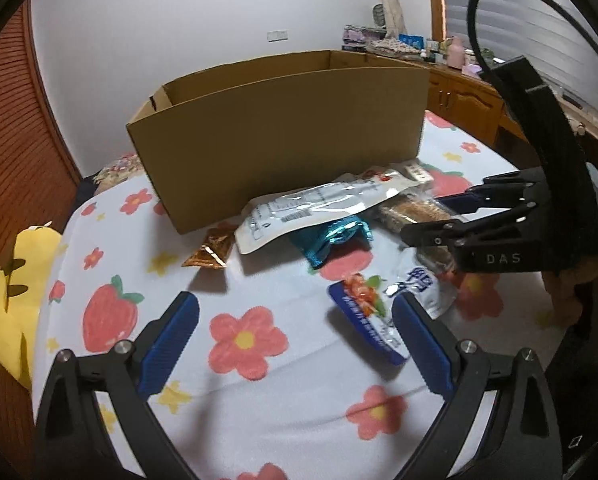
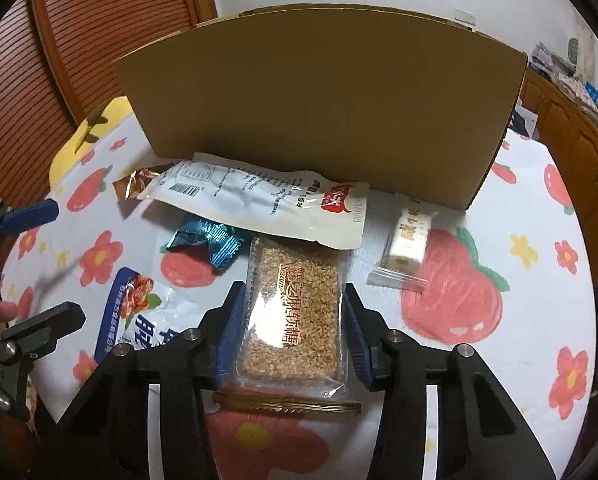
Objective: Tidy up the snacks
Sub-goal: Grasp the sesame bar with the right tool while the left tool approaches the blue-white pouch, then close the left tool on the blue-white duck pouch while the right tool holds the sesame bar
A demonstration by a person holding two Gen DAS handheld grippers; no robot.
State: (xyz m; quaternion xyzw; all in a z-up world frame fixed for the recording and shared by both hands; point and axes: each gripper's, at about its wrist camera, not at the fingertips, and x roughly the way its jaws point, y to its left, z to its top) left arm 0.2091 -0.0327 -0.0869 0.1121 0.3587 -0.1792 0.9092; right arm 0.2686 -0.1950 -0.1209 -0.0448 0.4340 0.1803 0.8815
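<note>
Clear-wrapped sesame bar (image 2: 291, 312), golden-brown with orange lettering, lies flat just in front of the cardboard box (image 2: 323, 120), its far end tucked under a white pouch (image 2: 259, 196). Right gripper (image 2: 293, 312) straddles it, blue pads (image 2: 231, 328) at both long edges, not visibly clamped. Left gripper (image 1: 295, 344) hangs spread wide over the floral cloth (image 1: 235, 280), nothing between its fingers, beside a blue-white snack bag (image 1: 375, 312).

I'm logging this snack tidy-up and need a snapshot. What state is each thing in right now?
Brown cardboard box: upright, top open, contents hidden.
Clear-wrapped sesame bar: flat on cloth, between right gripper fingers, far end under white pouch.
White flat pouch: lying against box.
Teal foil wrapper: crumpled, partly under pouch.
Blue-white snack bag: flat.
Left gripper: open, empty.
</note>
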